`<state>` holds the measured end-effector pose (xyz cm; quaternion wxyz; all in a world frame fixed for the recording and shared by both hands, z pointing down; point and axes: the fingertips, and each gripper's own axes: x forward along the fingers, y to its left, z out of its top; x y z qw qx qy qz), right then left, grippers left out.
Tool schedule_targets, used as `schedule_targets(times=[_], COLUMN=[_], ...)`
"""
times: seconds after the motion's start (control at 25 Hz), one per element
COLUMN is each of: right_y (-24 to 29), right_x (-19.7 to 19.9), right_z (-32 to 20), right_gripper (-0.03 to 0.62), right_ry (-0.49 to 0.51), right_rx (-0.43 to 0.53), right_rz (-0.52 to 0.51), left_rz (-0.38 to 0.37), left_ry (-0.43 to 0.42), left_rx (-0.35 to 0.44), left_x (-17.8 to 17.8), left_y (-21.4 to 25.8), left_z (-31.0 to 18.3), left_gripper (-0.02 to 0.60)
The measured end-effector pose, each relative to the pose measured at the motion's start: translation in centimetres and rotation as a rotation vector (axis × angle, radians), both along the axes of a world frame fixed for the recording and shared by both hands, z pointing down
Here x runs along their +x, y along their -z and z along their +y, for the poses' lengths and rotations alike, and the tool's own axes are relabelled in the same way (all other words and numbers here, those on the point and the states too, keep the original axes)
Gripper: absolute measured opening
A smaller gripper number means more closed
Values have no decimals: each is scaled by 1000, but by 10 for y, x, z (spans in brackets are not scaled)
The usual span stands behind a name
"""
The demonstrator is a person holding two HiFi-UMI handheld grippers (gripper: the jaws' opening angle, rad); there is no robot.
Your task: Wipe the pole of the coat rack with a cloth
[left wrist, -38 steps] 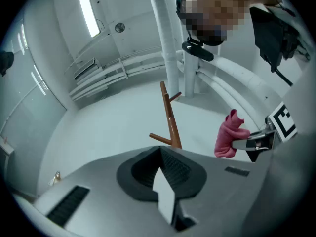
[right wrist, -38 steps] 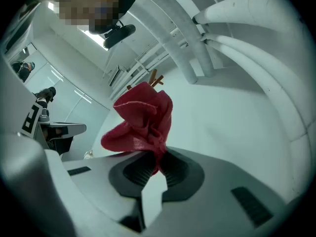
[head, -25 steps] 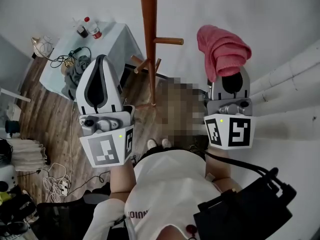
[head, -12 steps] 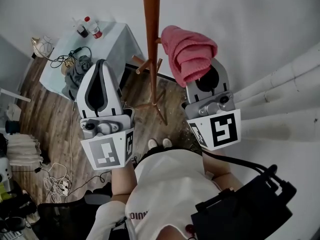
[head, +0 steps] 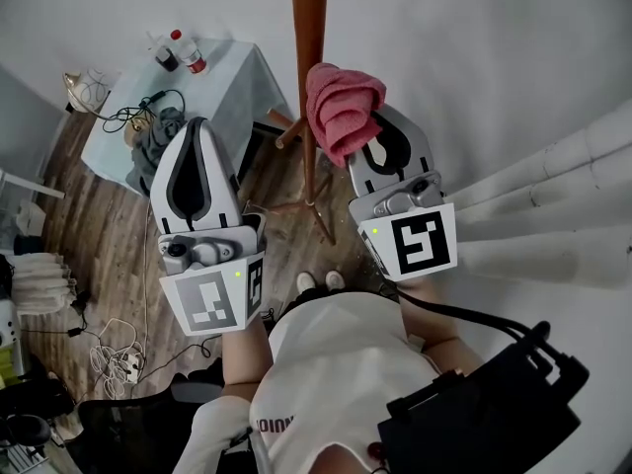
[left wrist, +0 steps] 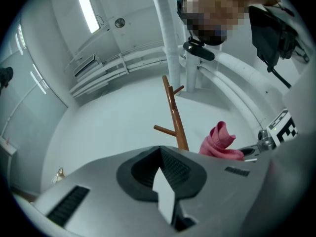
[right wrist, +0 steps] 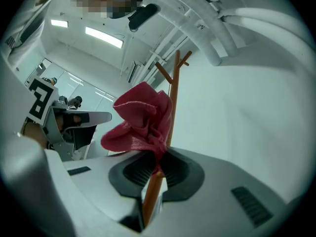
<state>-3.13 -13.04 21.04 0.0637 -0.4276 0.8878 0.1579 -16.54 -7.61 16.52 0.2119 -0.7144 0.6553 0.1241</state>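
1. R gripper (head: 367, 141): jaws clamped on pink cloth (head: 341, 102). The cloth bunches out past the tips.
2. Cloth: sits at the rt side of the coat-rack pole (head: 308, 67). Touching or just shy of it; head view can't settle which. In R gripper view the pole runs right behind the cloth, in line w/ the jaw gap.
3. Pole: wood, upright, long axis vertical. Lies just left of & ahead of R gripper. Wipe stroke prob. has to run up/down along it.
4. L gripper (head: 200, 126): jaws together, nothing between. It is on the pole's left, apart from it.
5. Nearer arm: R, and it has the cloth. Next move, my read: press cloth leftward onto pole, then slide lengthwise.
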Motion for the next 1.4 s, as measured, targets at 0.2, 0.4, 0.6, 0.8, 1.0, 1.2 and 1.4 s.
schedule_targets(times=[0.2,0.4,0.6,0.8,1.0,1.2,1.4], right_y=[-4,-4,-2,2,5,8,12], right_x=[8,15,23,32,39,48,57], right_z=[-5,-4,-3,2,2,3,6], right_gripper=[46,46,46,46,46,46,46], right_ry=[-29,-45,-67,-99,-119,-137,-156], right_rx=[-18,-17,-14,-12,-6,-1,5], right_rz=[0,-10,-18,-28,-42,-56,-63], left_rz=[-1,1,4,11,14,13,14], left_ry=[-7,-15,-22,-35,-42,-48,-59], left_rx=[-2,-7,-8,-3,-5,-6,-12], left_x=[3,5,8,8,9,11,15], left_y=[0,-3,-4,-3,-3,-3,-4], left_z=[-4,-6,-6,-4,-5,-6,-7], left_gripper=[12,11,11,11,11,11,11])
